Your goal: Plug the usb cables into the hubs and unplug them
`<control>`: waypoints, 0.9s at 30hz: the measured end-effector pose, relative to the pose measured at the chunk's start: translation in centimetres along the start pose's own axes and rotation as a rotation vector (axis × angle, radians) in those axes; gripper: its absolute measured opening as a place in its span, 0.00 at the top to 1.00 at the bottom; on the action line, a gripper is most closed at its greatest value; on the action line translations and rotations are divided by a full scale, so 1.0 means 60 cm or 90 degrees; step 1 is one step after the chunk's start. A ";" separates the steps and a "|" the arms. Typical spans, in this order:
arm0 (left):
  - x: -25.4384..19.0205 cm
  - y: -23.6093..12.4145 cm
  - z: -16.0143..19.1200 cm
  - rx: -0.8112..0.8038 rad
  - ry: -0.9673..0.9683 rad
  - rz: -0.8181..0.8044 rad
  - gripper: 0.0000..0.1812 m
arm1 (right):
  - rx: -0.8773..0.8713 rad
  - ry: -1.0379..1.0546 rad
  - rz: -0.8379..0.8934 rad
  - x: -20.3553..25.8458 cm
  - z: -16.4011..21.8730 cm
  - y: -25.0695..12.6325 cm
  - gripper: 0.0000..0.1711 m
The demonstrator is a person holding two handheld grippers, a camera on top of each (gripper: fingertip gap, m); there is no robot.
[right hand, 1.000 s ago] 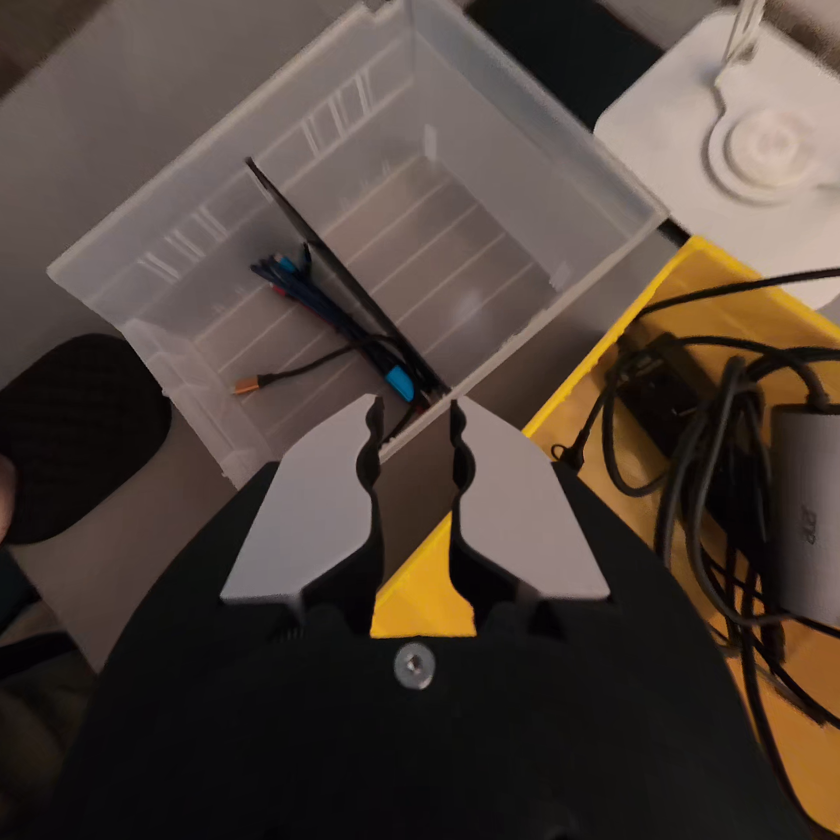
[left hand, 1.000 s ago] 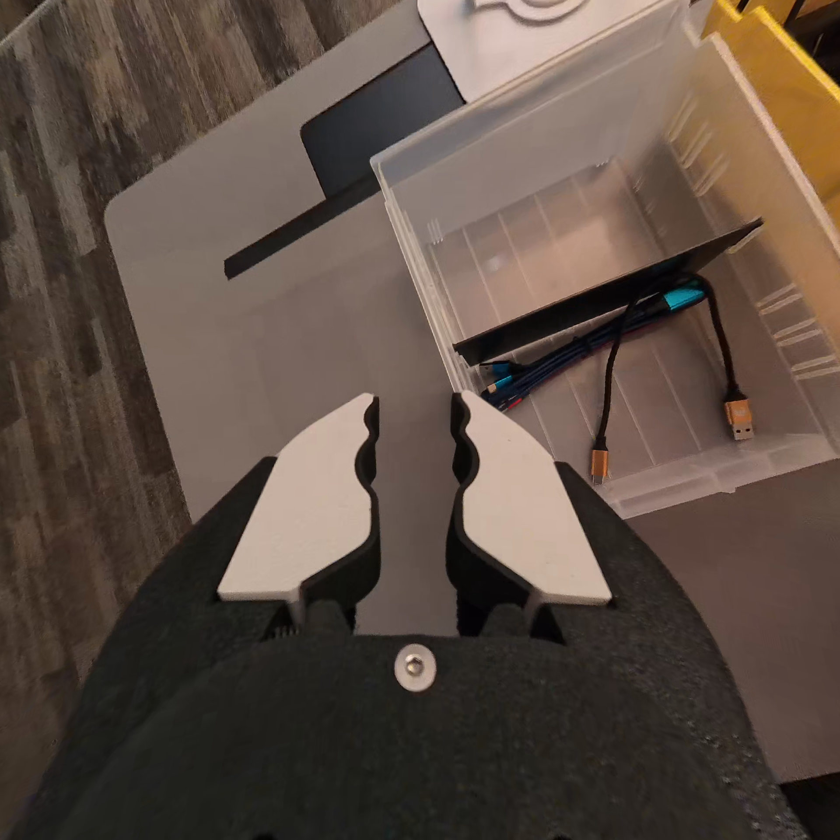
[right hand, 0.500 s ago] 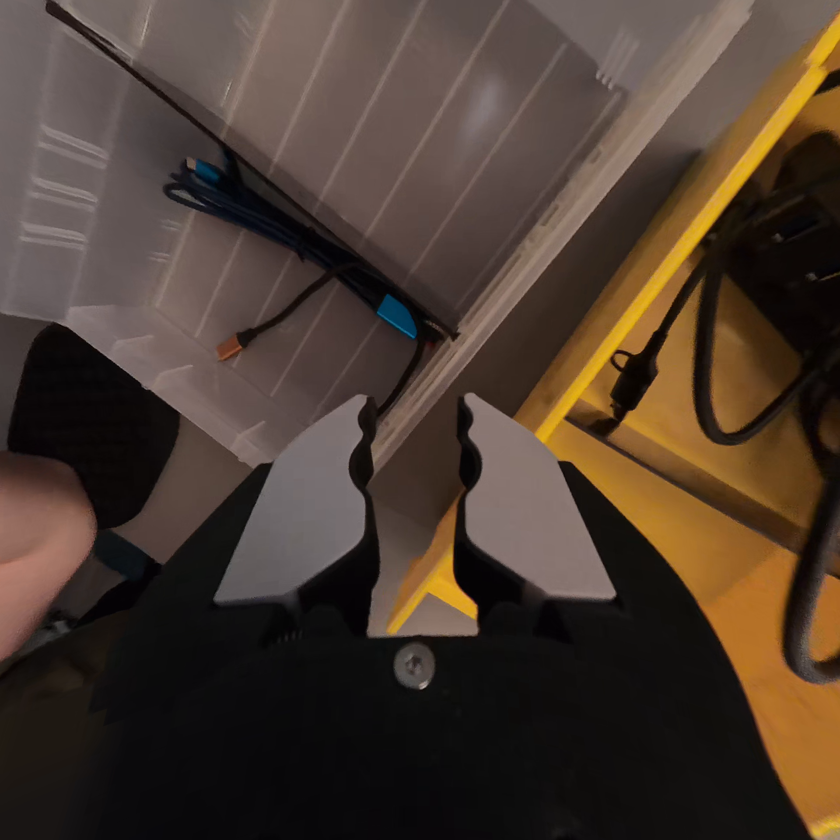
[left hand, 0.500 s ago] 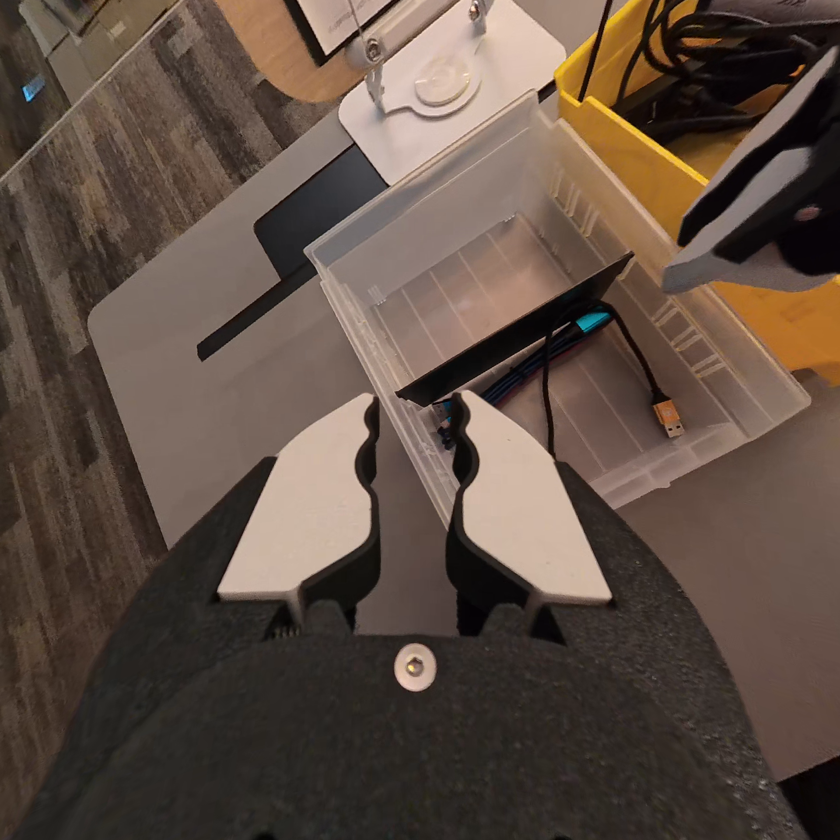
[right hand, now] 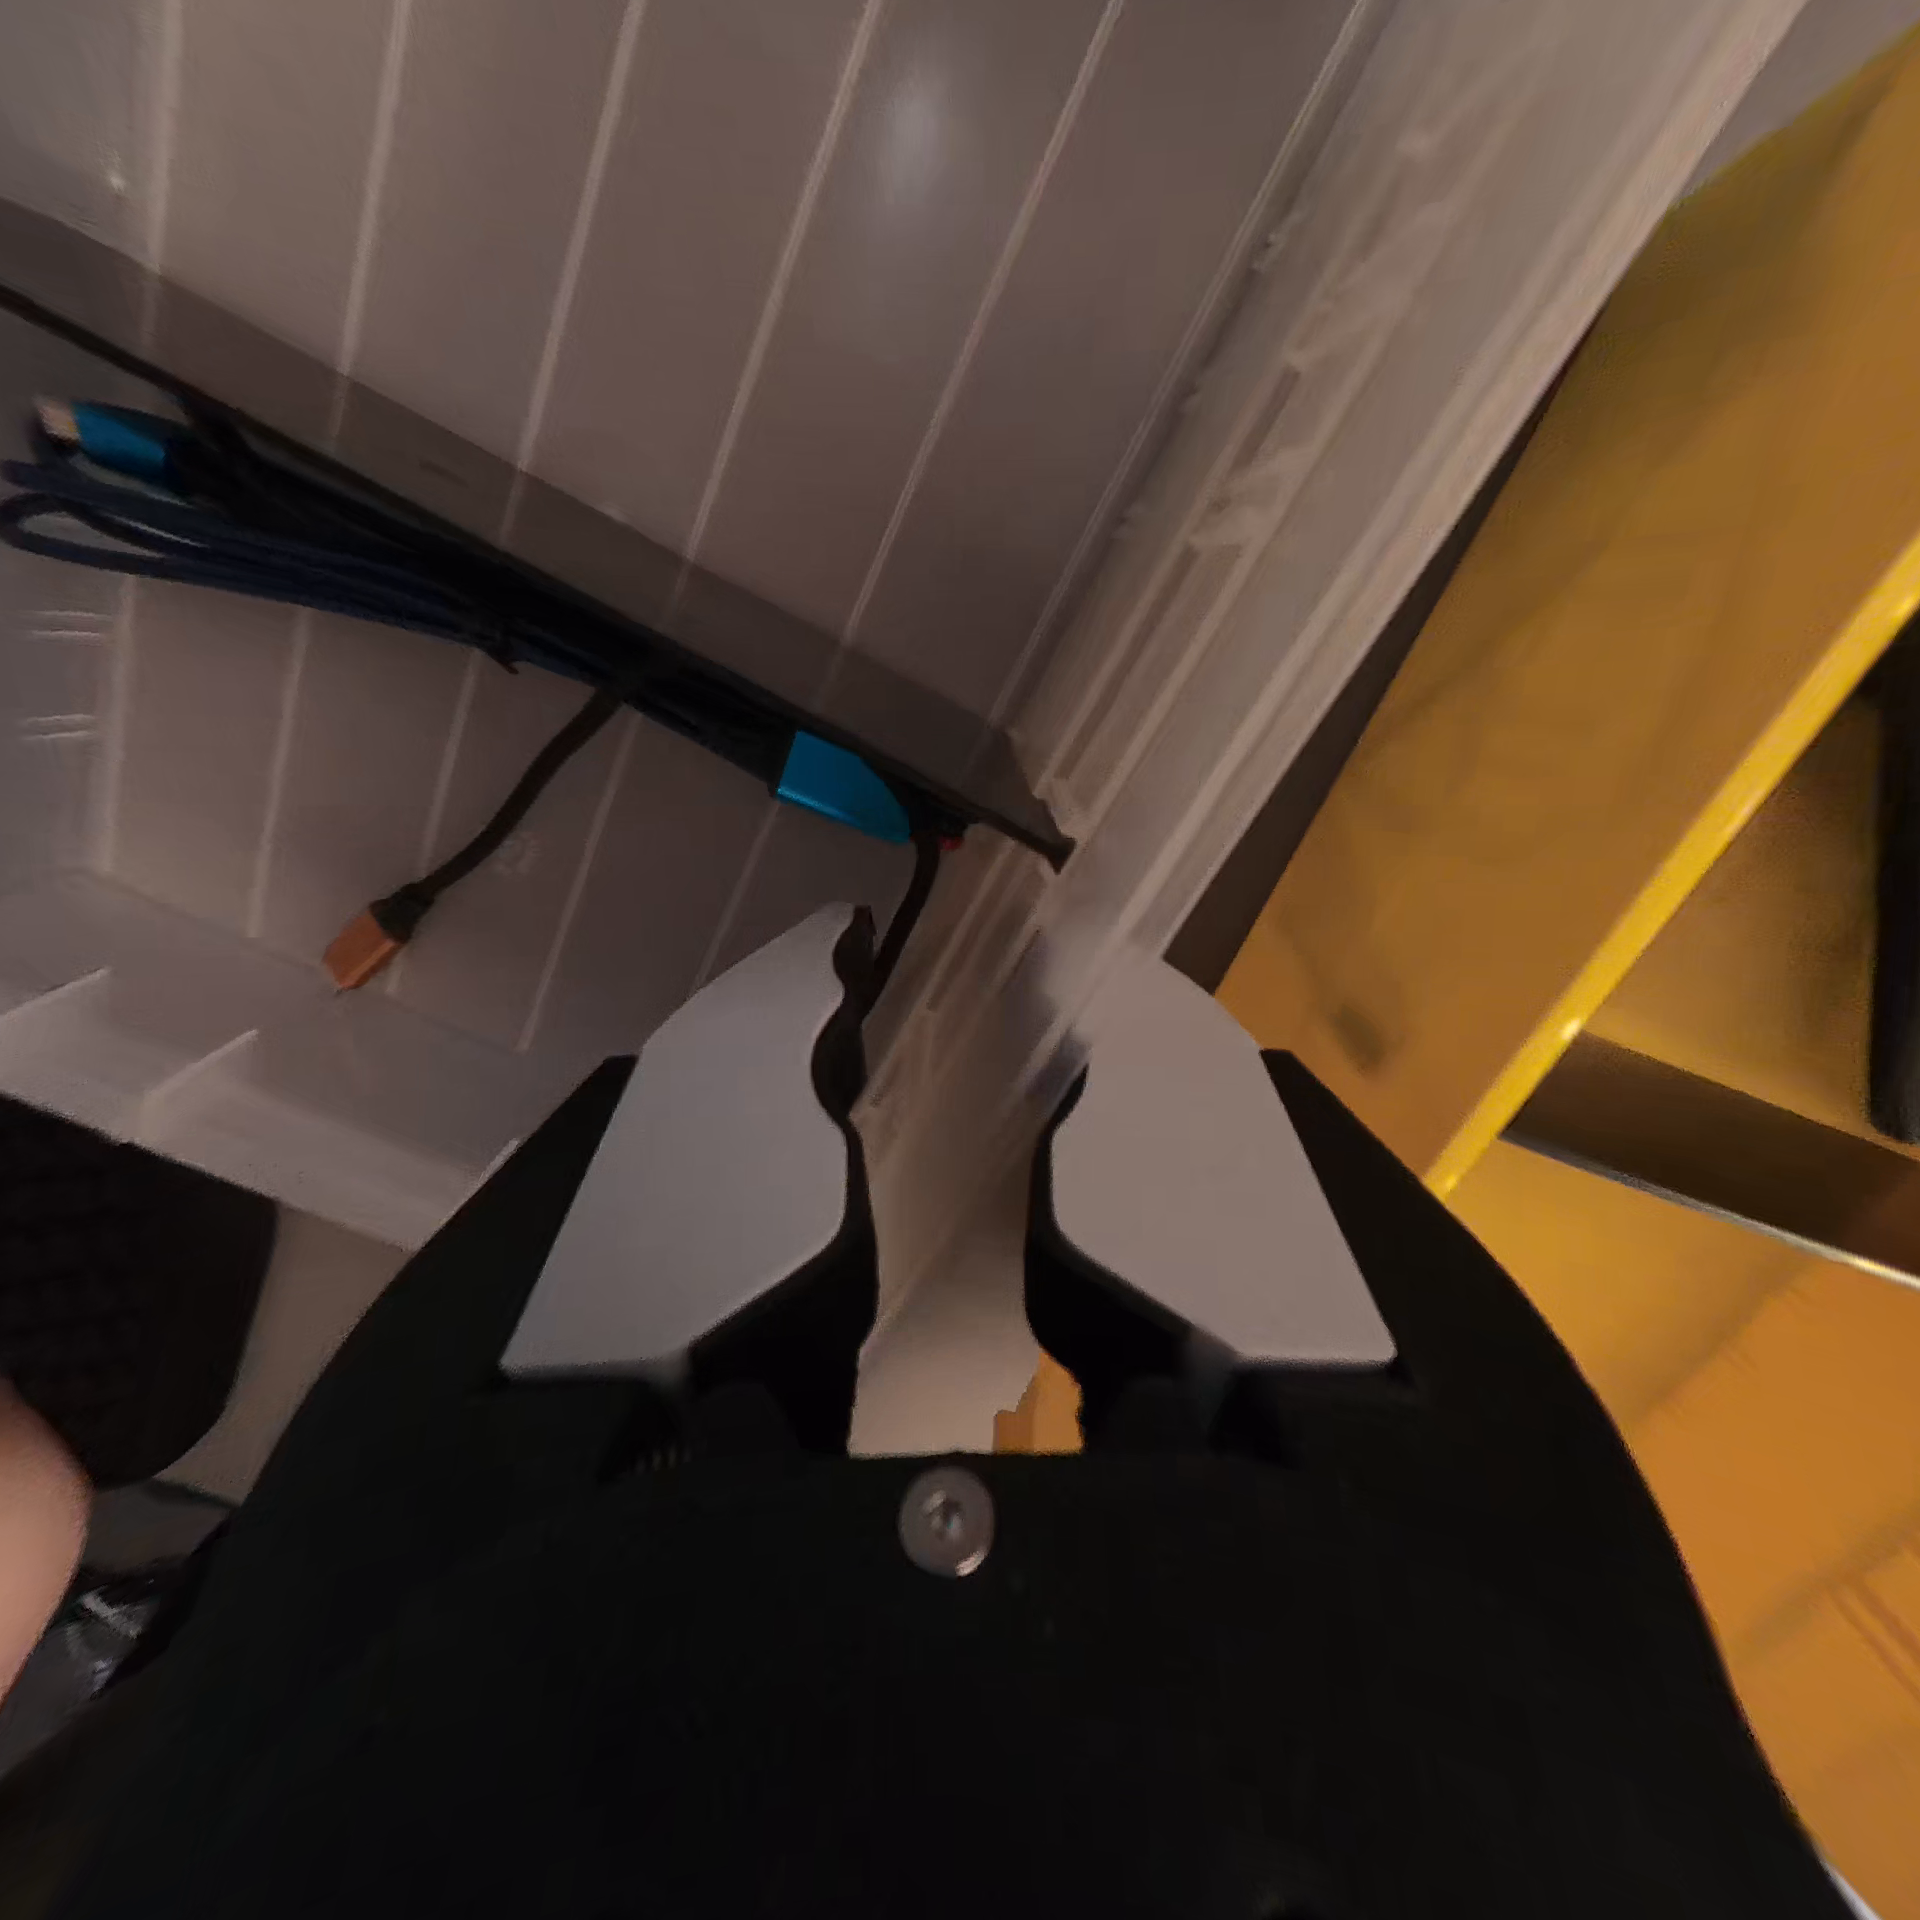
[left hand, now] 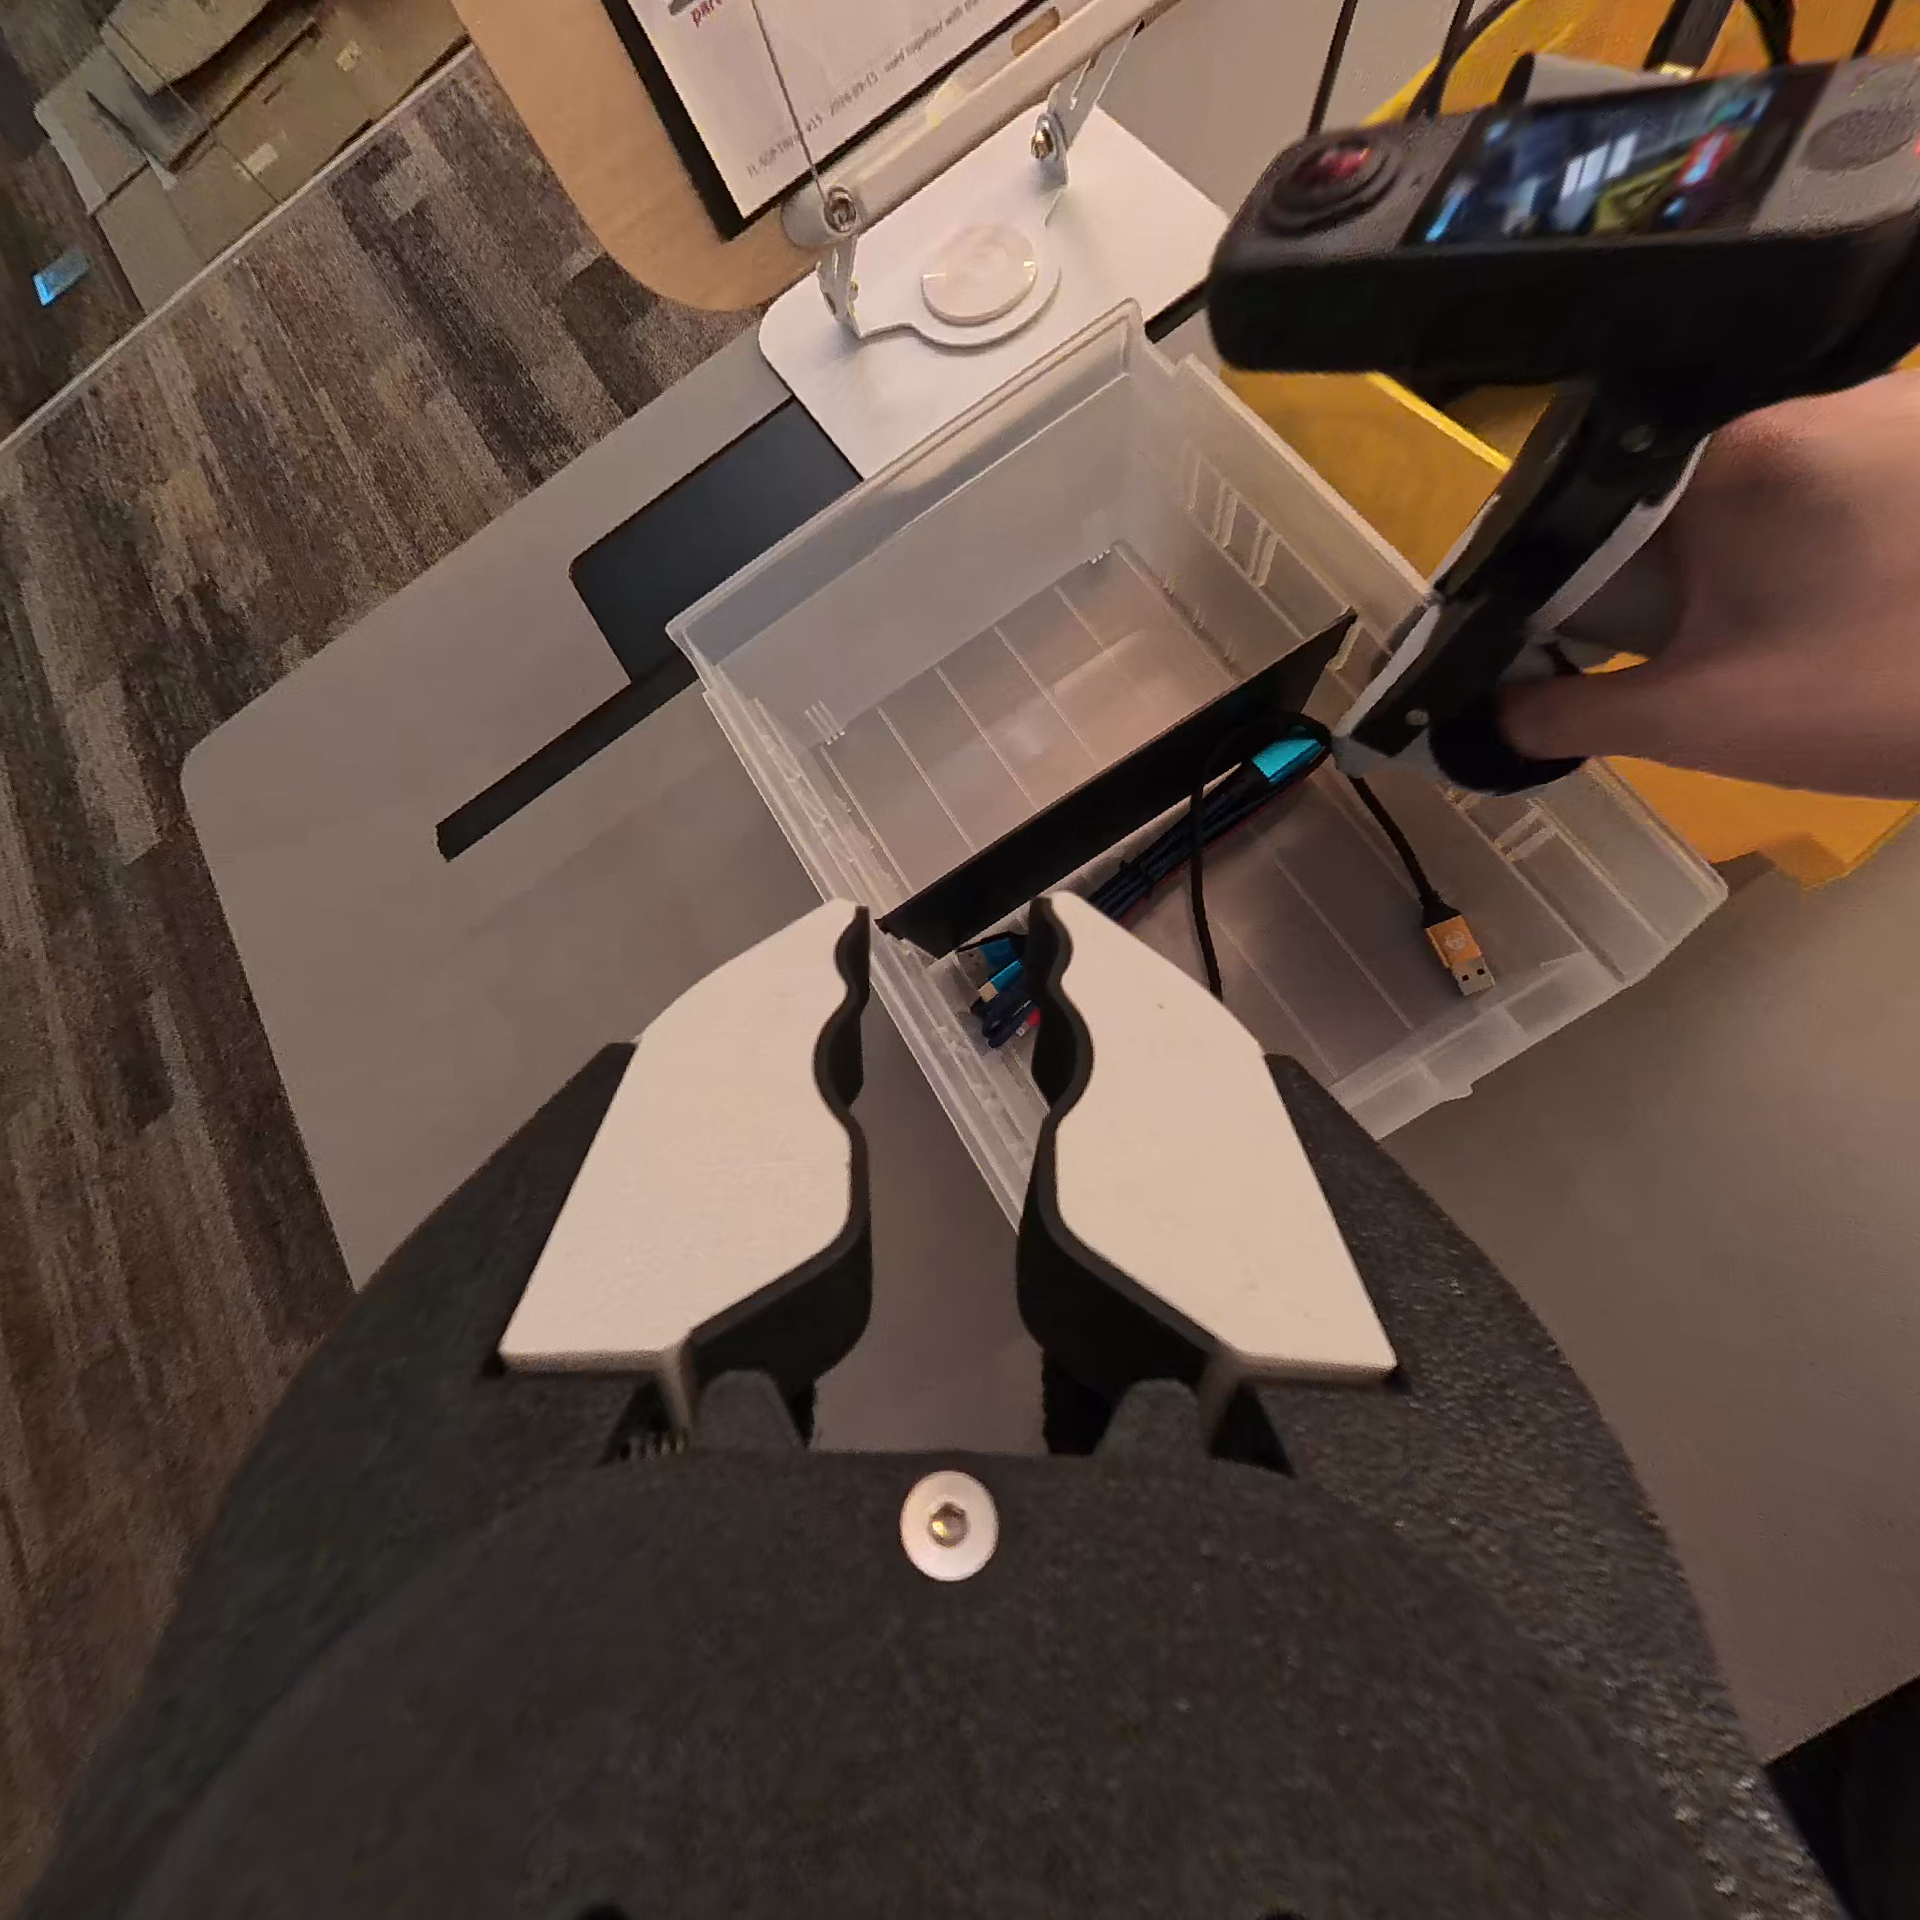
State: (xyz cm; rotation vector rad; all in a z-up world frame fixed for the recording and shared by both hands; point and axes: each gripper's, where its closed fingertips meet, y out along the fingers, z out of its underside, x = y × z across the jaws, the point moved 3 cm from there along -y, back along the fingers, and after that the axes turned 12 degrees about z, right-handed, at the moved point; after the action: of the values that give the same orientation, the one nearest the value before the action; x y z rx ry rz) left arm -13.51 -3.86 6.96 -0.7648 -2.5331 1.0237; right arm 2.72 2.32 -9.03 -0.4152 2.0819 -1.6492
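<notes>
A clear plastic bin (left hand: pixel 894 478) with a slanted black divider (left hand: pixel 1122 779) holds a blue cable bundle (left hand: pixel 1132 883) with a cyan plug (left hand: pixel 1288 758), and a black cable with an orange USB plug (left hand: pixel 1455 945). My left gripper (left hand: pixel 945 925) is open and empty, above the bin's near left corner. My right gripper (right hand: pixel 940 925) is open and empty, low at the bin's right wall, which runs between its fingers. The cyan plug (right hand: pixel 842 784) lies just ahead of it and the black cable (right hand: pixel 904 914) is beside its left fingertip. It also shows in the left wrist view (left hand: pixel 1351 748). No hub is in view.
A yellow bin (left hand: pixel 1382 468) with black cables stands right of the clear bin and fills the right of the right wrist view (right hand: pixel 1507 831). A white monitor stand base (left hand: pixel 987 301) and a black pad (left hand: pixel 707 540) lie behind. The grey table (left hand: pixel 468 831) ends at the floor on the left. There is about 25 cm between the tips of the two grippers.
My right gripper has come down from over the yellow bin's edge to the clear bin's right wall, close to the cyan plug. My left gripper has drawn back and up. Both stayed open.
</notes>
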 end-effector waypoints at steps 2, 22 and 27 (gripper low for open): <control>0.000 -0.001 0.001 0.000 0.001 0.004 0.84 | 0.000 -0.010 0.010 0.000 -0.003 0.002 0.83; 0.013 -0.026 0.012 -0.034 -0.020 0.012 0.85 | -0.021 0.006 0.024 0.042 -0.014 0.004 0.80; 0.019 -0.030 0.013 -0.045 -0.034 0.014 0.85 | -0.029 0.033 0.025 0.042 -0.012 0.013 0.81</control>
State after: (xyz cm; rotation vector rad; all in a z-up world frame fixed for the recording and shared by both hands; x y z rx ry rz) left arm -15.46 -4.71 7.81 -0.7959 -2.6244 0.9777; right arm 0.22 1.85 -10.04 -0.3469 2.1550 -1.6080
